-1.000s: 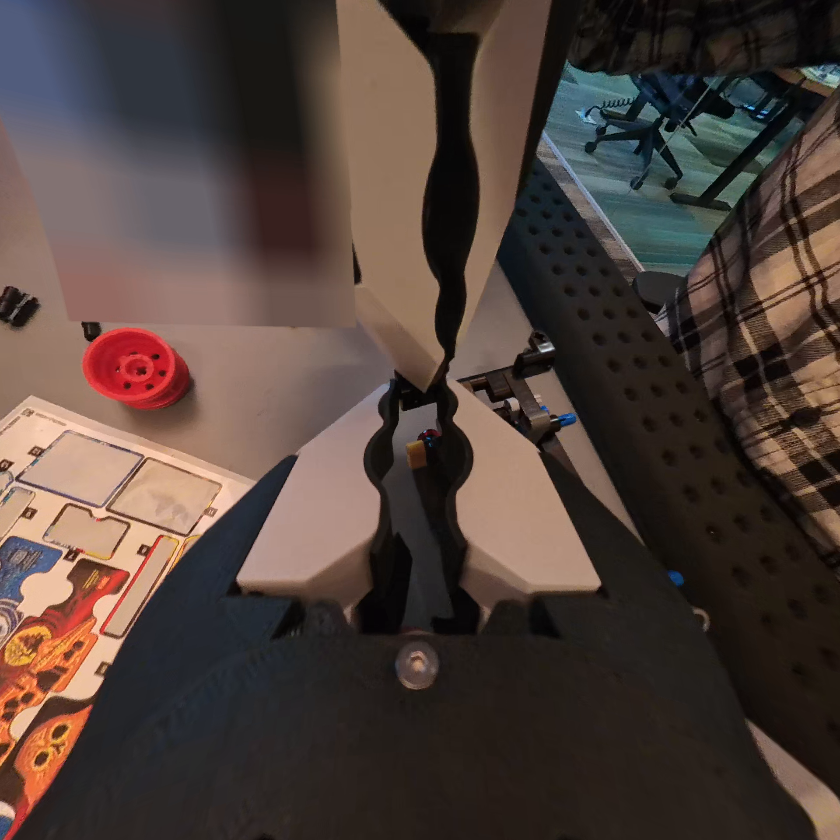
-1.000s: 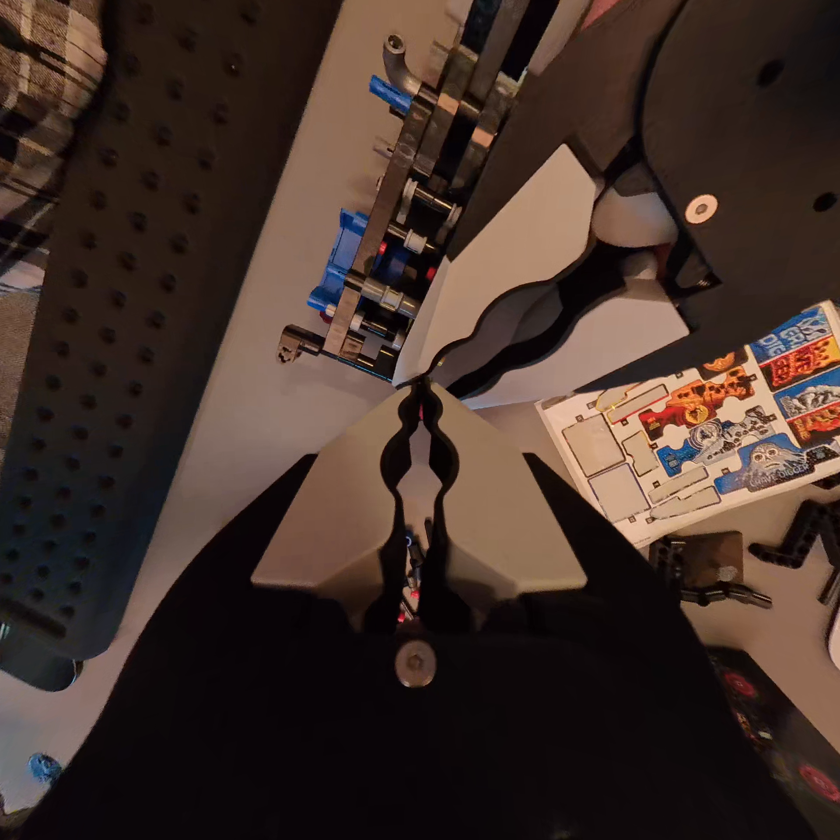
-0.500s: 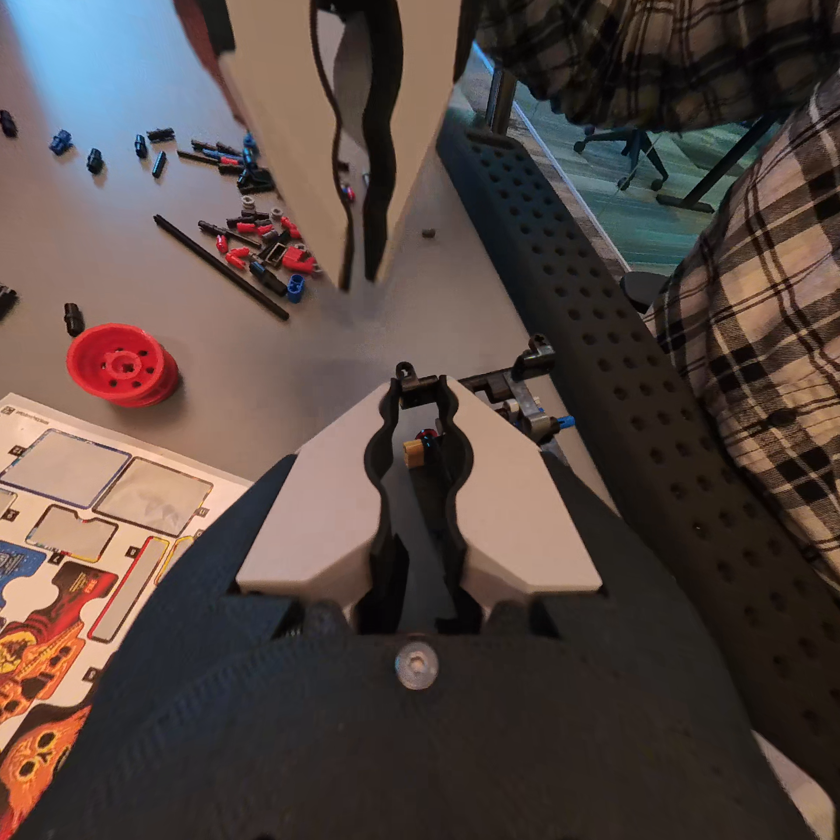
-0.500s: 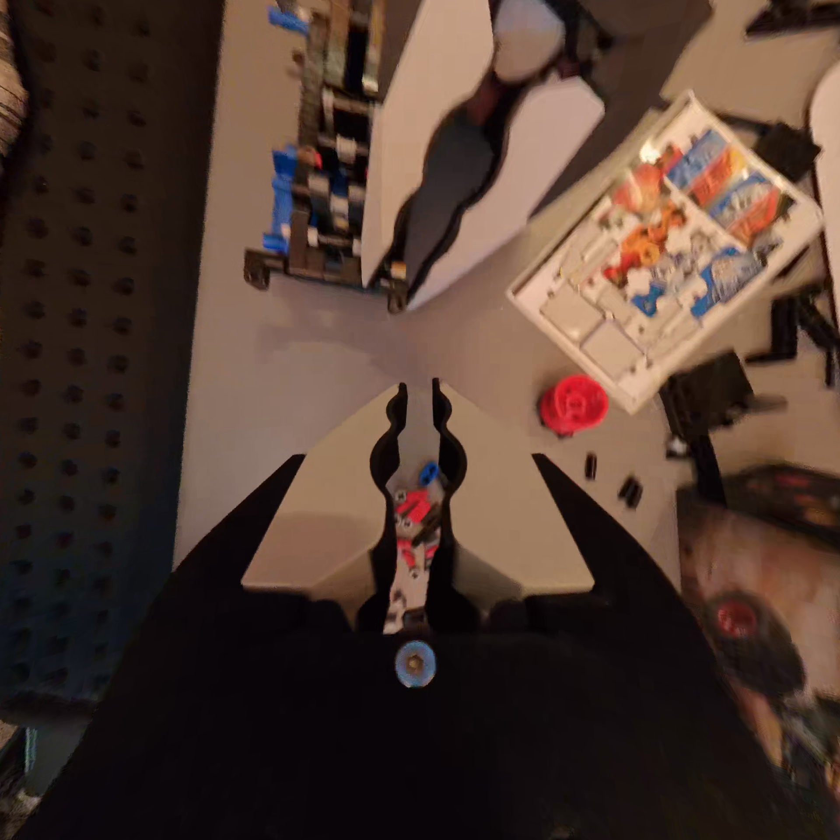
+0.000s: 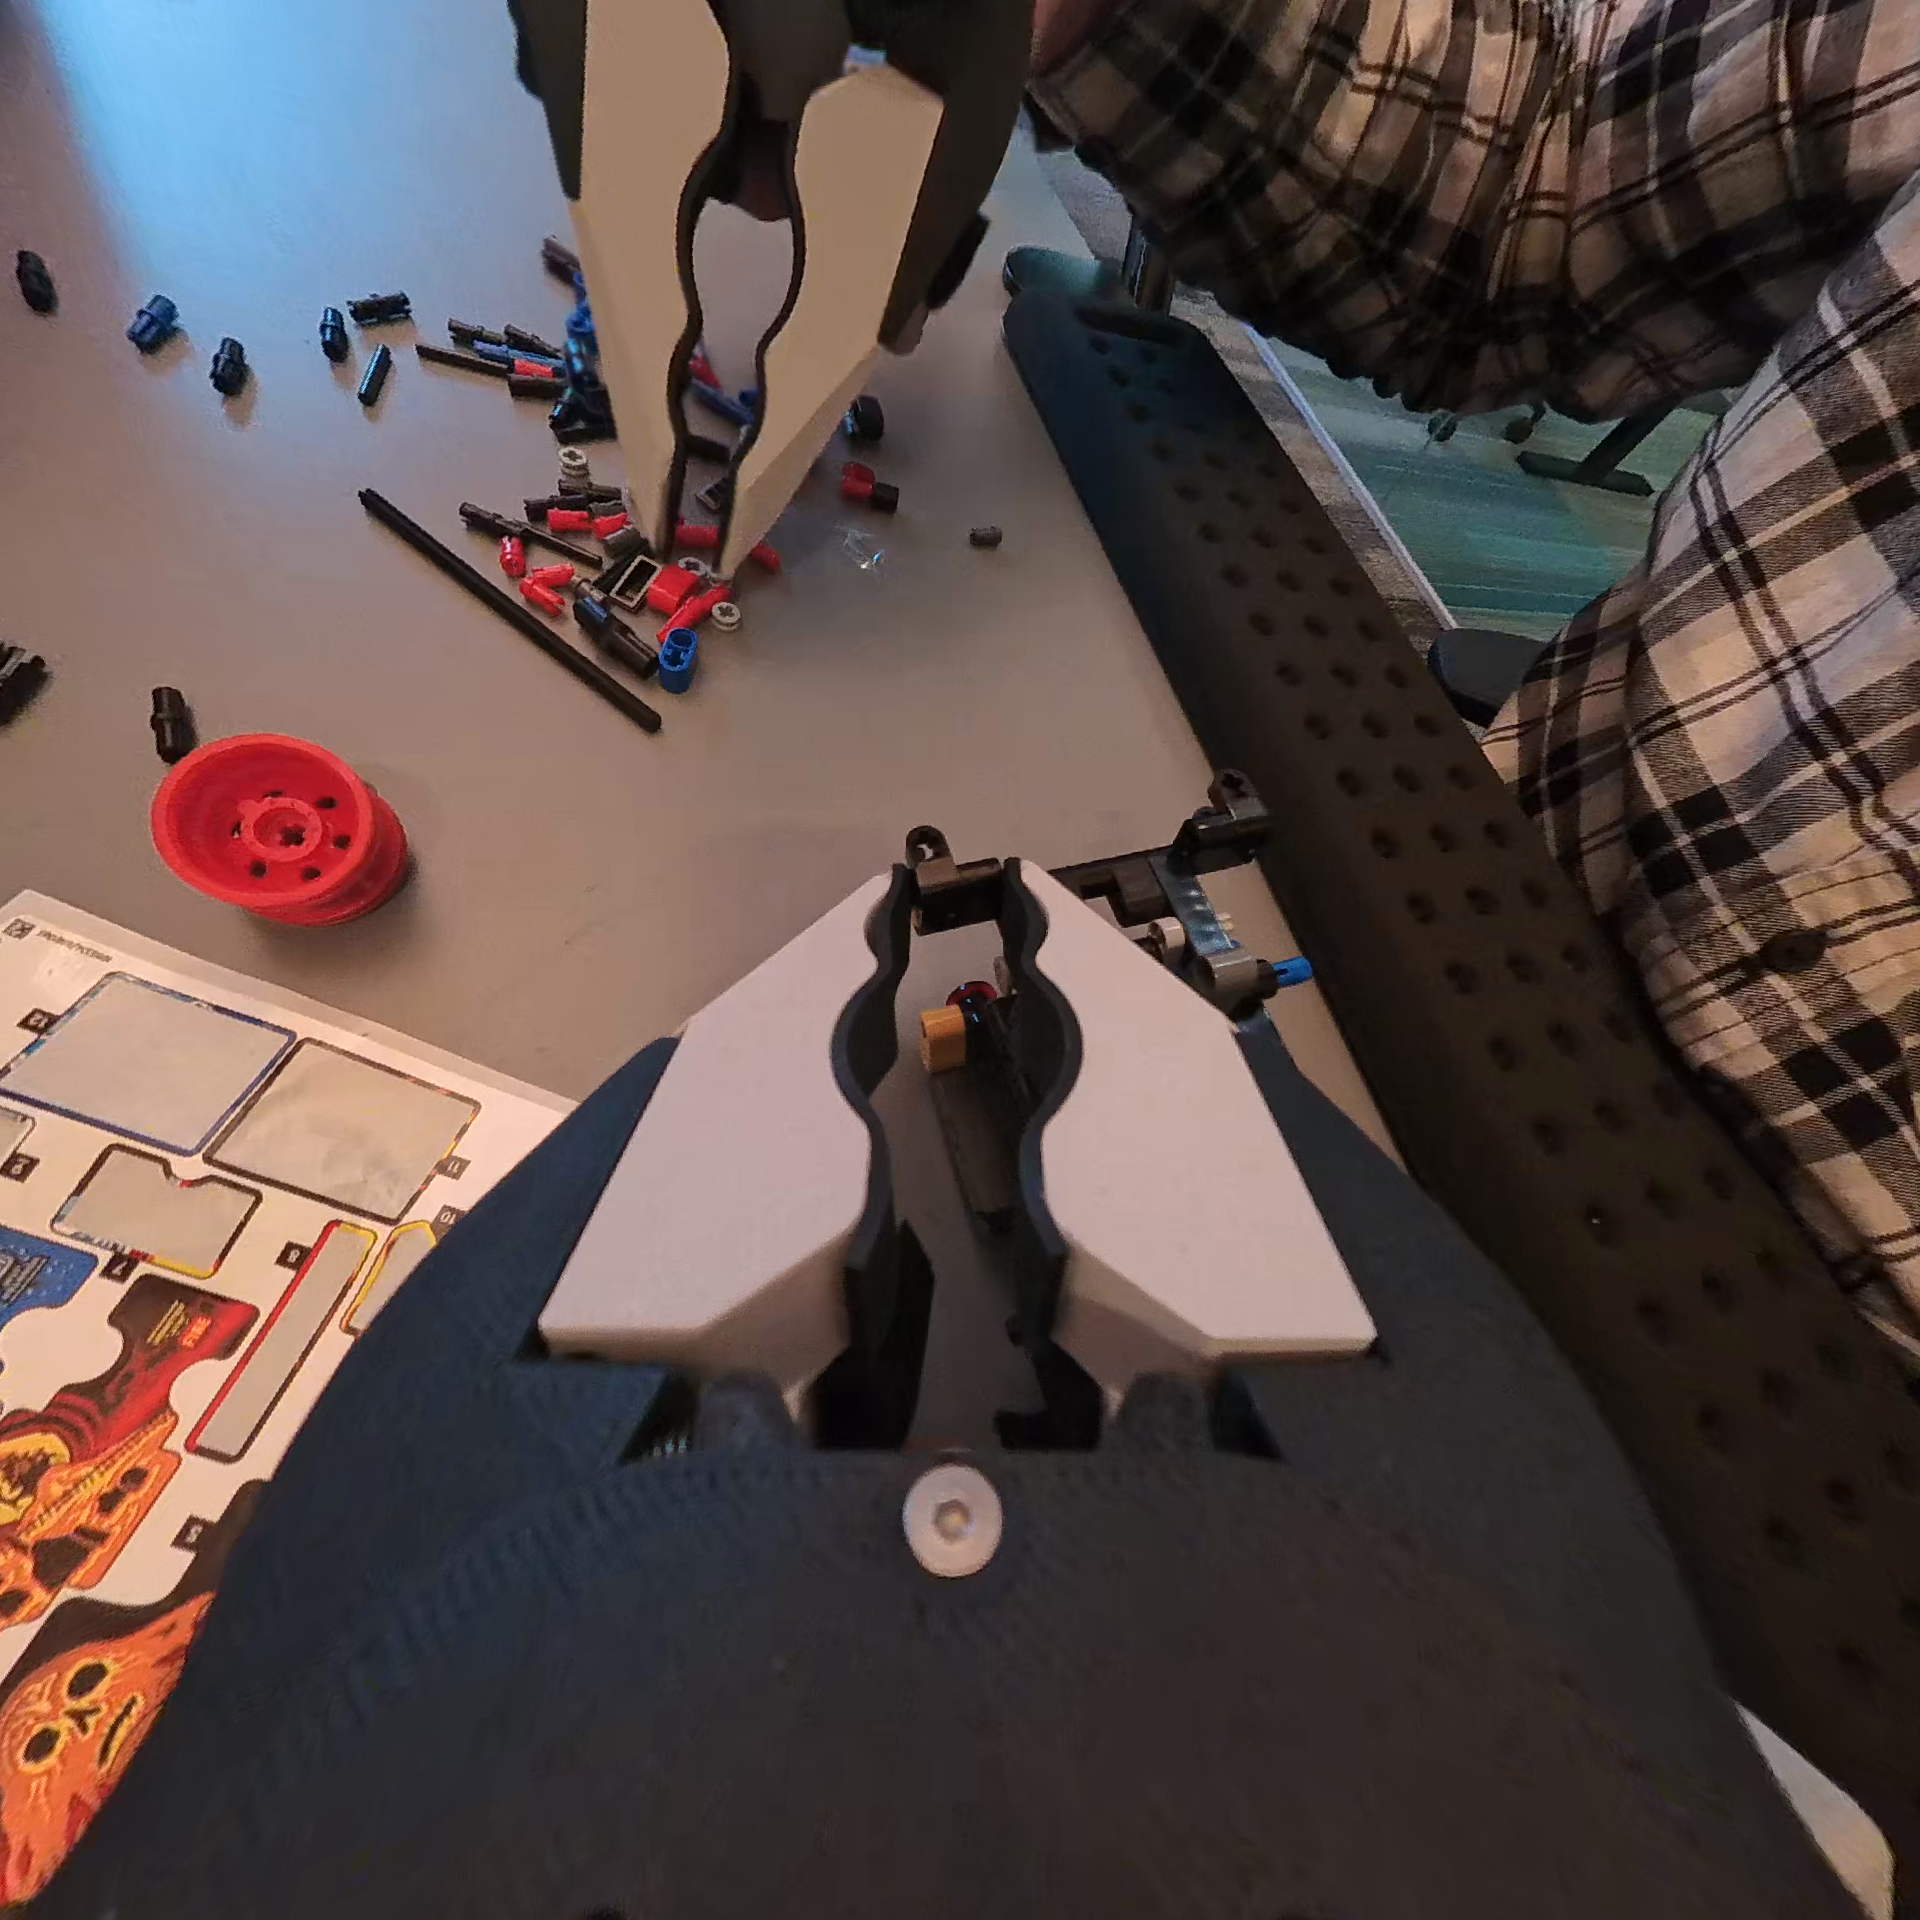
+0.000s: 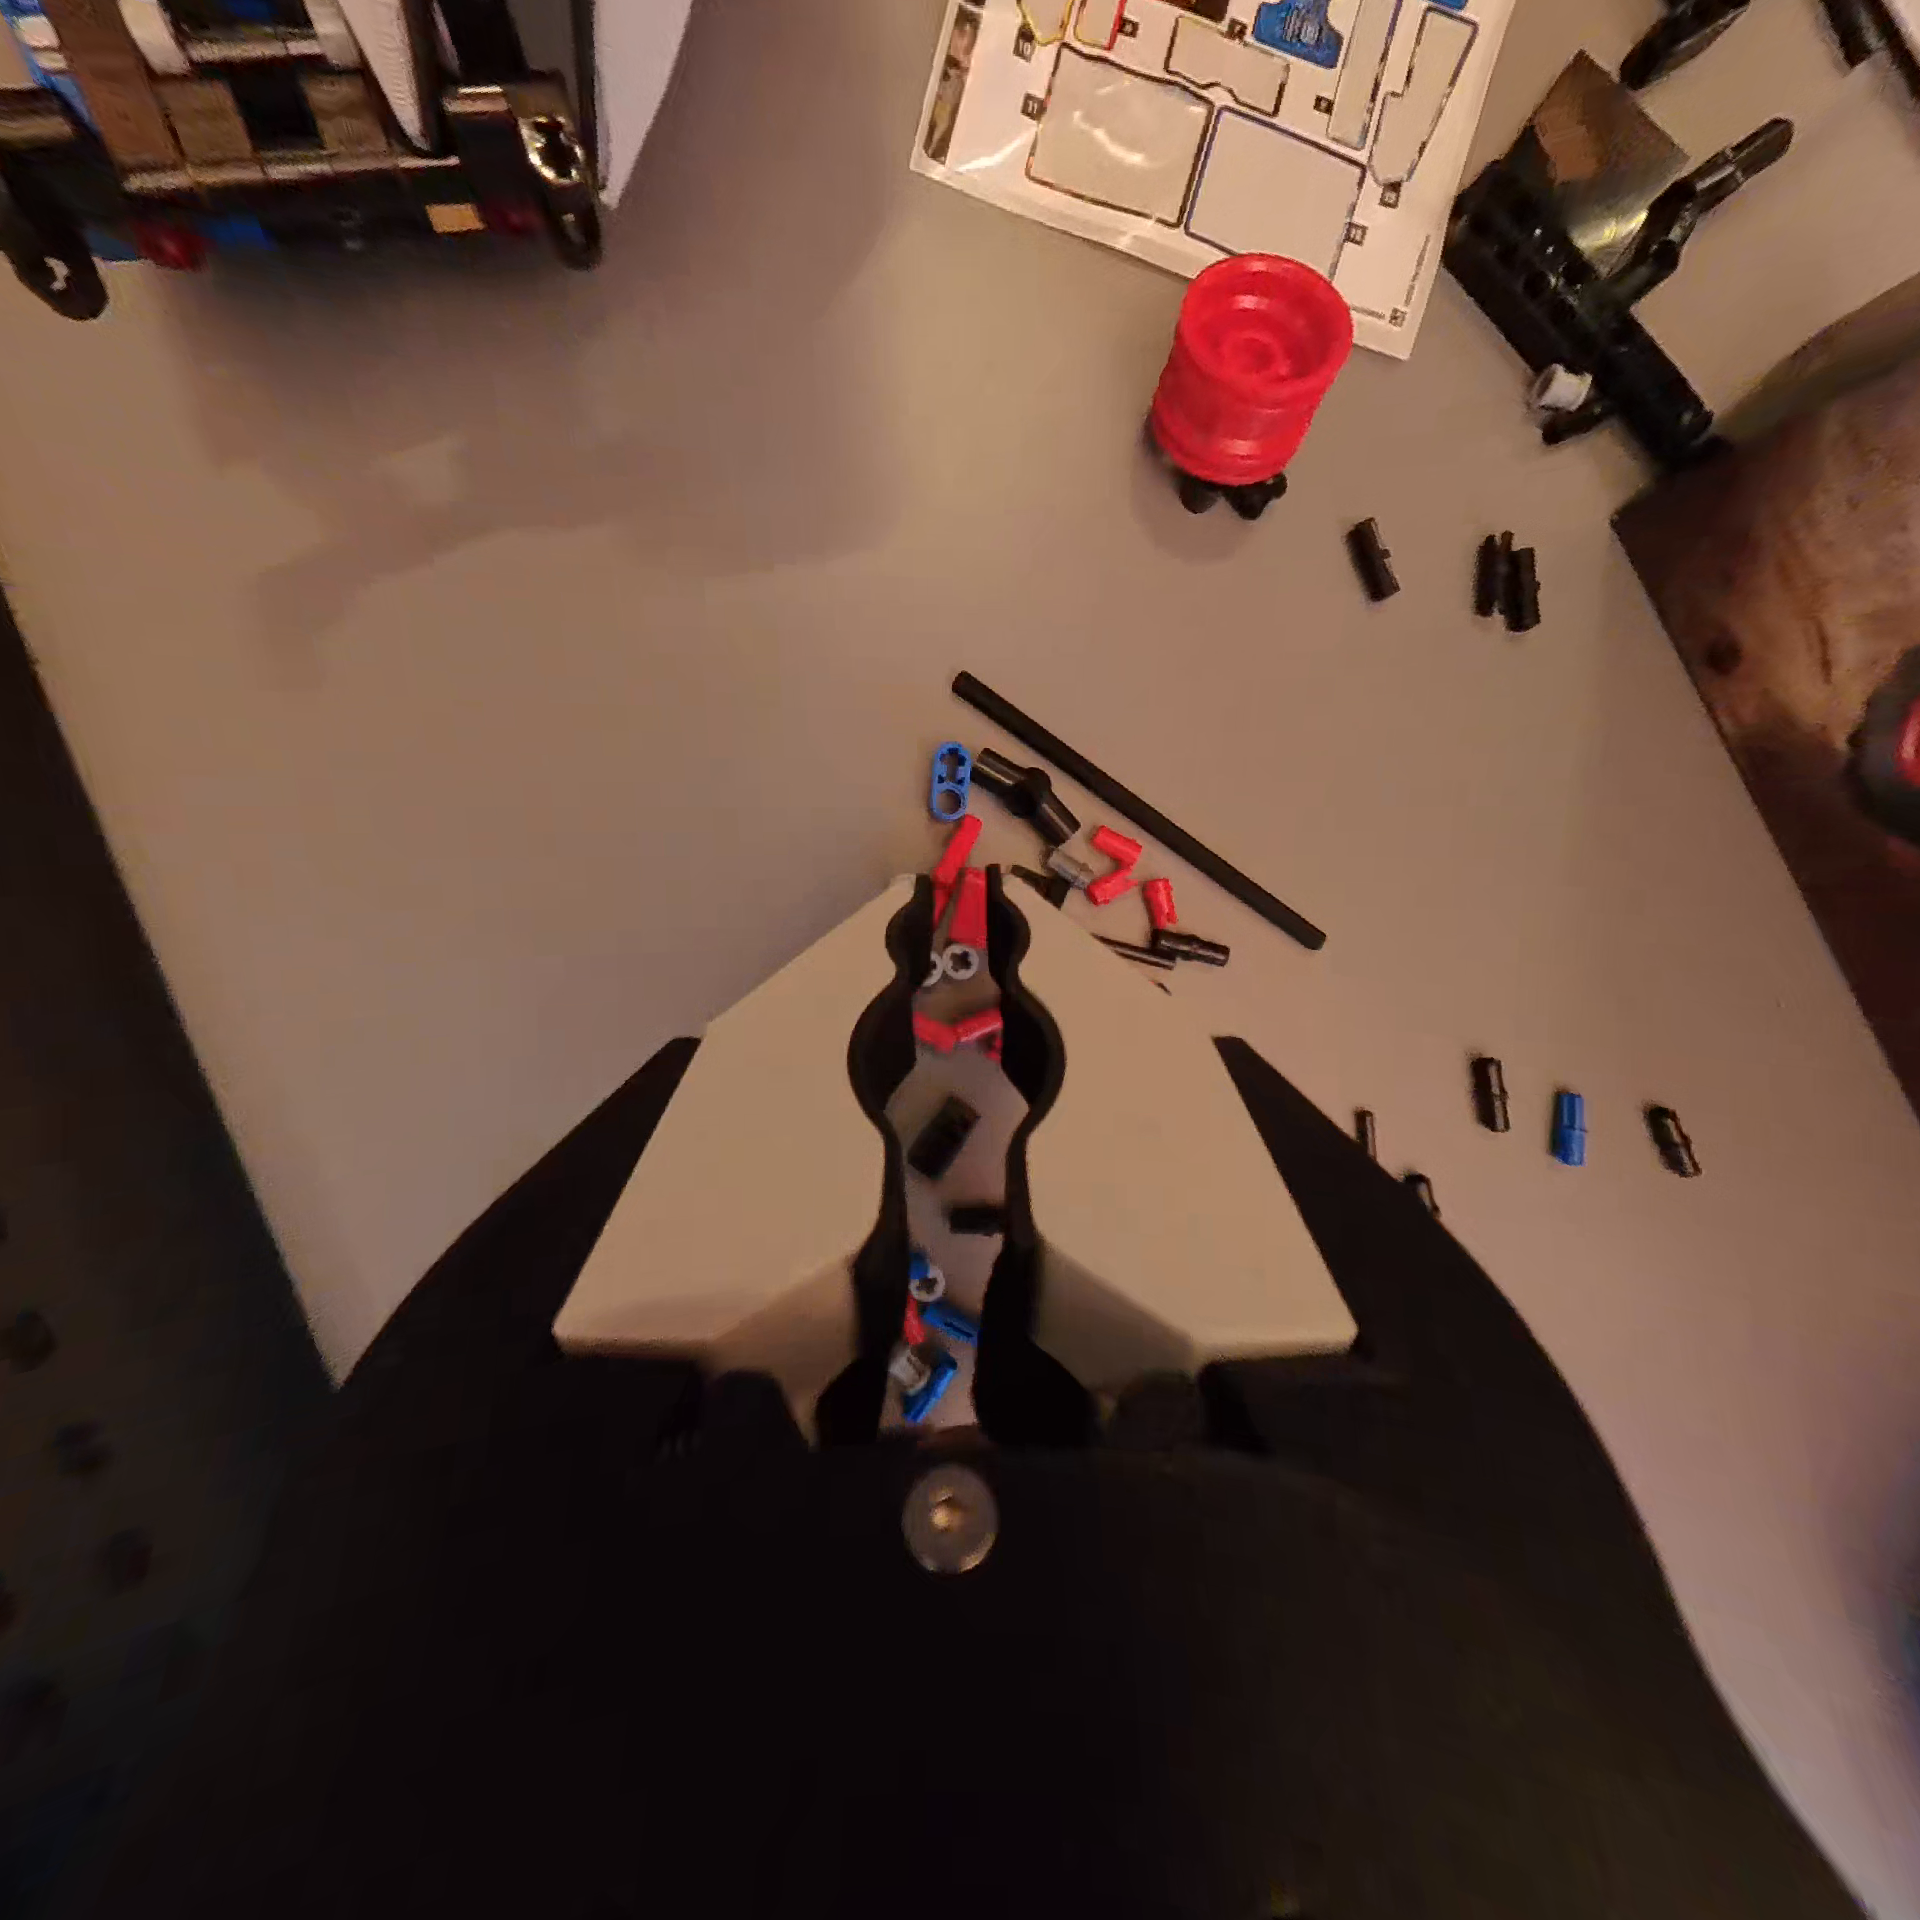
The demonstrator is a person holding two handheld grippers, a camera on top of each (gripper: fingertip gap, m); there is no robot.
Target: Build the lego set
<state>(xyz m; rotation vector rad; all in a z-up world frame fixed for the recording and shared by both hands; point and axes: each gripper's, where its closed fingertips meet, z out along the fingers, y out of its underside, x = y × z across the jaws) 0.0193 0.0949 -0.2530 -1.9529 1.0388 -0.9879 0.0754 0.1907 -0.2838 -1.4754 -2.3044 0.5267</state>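
The left gripper (image 5: 961,883) has its jaws clamped on the black end of the part-built lego chassis (image 5: 1174,904), at the desk's (image 5: 831,727) near right edge. The right gripper (image 6: 954,883), jaws parted, straddles a red pin (image 6: 968,906) in the loose pile. Light, hard and slippery, the pin looks best pinched across its middle.

Grey table (image 5: 935,707) w/ loose pins (image 5: 623,561), red wheel (image 5: 272,827), sticker sheet (image 5: 208,1143)
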